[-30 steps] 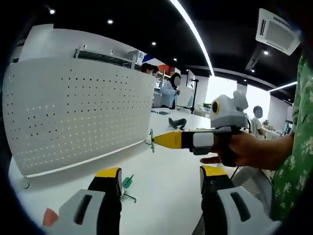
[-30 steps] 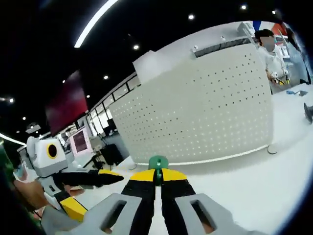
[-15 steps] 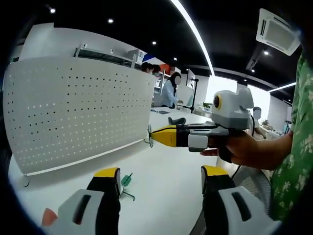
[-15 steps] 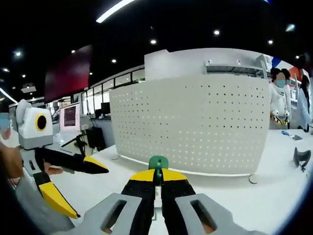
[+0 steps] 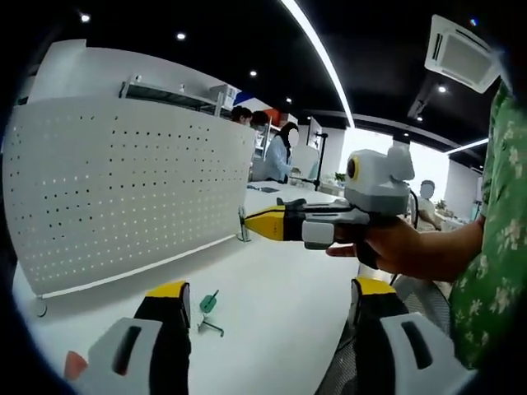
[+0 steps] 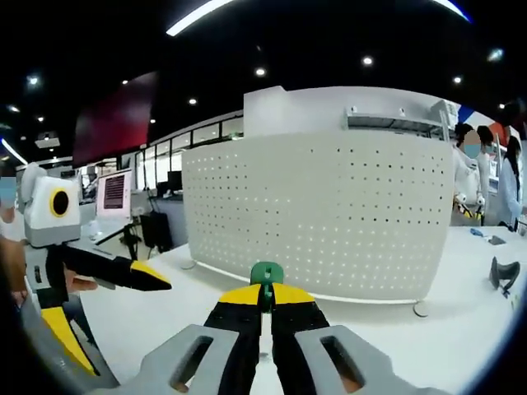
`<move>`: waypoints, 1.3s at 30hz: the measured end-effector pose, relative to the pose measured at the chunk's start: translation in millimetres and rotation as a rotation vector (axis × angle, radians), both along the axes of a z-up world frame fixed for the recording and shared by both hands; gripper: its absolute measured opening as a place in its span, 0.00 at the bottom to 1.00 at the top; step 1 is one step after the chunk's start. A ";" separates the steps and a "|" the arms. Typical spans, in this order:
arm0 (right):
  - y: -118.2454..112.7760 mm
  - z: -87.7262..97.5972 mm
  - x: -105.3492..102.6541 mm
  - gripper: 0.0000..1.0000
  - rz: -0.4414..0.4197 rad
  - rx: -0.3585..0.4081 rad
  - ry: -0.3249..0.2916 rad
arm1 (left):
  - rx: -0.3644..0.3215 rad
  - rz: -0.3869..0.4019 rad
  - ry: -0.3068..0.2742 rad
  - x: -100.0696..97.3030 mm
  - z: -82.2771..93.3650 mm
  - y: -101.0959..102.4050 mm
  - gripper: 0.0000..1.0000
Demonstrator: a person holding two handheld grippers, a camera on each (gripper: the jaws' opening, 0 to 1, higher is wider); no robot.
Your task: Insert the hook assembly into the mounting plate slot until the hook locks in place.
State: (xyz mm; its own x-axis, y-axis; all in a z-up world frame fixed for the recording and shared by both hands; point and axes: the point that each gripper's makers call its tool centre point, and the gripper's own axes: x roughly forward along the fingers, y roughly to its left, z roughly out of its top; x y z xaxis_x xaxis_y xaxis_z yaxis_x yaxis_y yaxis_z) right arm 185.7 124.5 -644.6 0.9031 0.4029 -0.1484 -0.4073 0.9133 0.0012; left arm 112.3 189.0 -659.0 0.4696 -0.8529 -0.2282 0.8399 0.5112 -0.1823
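Right gripper view faces the big white perforated mounting plate point(image 6: 329, 218) standing upright on the white table point(image 6: 461, 346), well ahead of the right gripper point(image 6: 265, 303), whose jaws are pinched onto a green-headed hook point(image 6: 266, 274). Left gripper point(image 5: 263, 317) hangs with jaws wide apart and nothing between them, above a second green hook point(image 5: 207, 311) lying on the table. With only the hook's head clamped, it could twist on approach, miss its hole and fail to lock.

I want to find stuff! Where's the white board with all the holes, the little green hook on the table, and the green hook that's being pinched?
pegboard point(image 6: 329, 214), right gripper view, its holed face.
loose hook point(image 5: 209, 303), left gripper view, green head.
held hook point(image 6: 266, 272), right gripper view, green top above the shut gripper tips.
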 end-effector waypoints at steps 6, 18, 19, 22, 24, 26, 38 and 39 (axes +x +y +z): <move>-0.9 0.6 1.0 0.02 -0.005 0.000 -0.005 | -0.042 -0.015 -0.028 -5.6 3.9 -1.3 0.96; -6.3 10.8 12.6 0.02 -0.030 -0.006 -0.037 | -0.056 -0.014 -0.038 -10.8 -4.5 -0.4 1.00; -8.3 13.9 15.8 0.02 -0.036 -0.006 -0.044 | -0.055 -0.014 -0.039 -11.0 -5.9 0.0 1.00; -14.1 24.3 24.5 0.02 -0.052 -0.005 -0.065 | -0.053 -0.012 -0.028 -11.4 -9.1 1.1 1.00; -17.6 33.9 30.8 0.02 -0.064 -0.003 -0.087 | -0.054 -0.010 -0.028 -11.5 -10.8 1.7 1.00; -20.2 43.4 36.9 0.02 -0.072 -0.001 -0.106 | -0.052 -0.008 -0.021 -11.1 -12.6 2.3 1.00; -23.1 92.7 78.4 0.02 -0.107 -0.005 -0.209 | -0.055 0.000 0.006 -11.8 -21.2 4.7 1.00; -23.0 96.7 82.9 0.02 -0.110 -0.011 -0.218 | -0.058 0.002 0.007 -11.7 -21.3 5.2 1.00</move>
State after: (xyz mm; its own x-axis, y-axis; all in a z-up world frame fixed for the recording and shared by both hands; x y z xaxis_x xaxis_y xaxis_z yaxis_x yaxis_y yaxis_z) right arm 268.6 101.5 -547.9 0.9526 0.3000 0.0514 -0.2951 0.9516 -0.0858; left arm 100.6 194.2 -680.3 0.4696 -0.8639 -0.1819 0.8376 0.5011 -0.2175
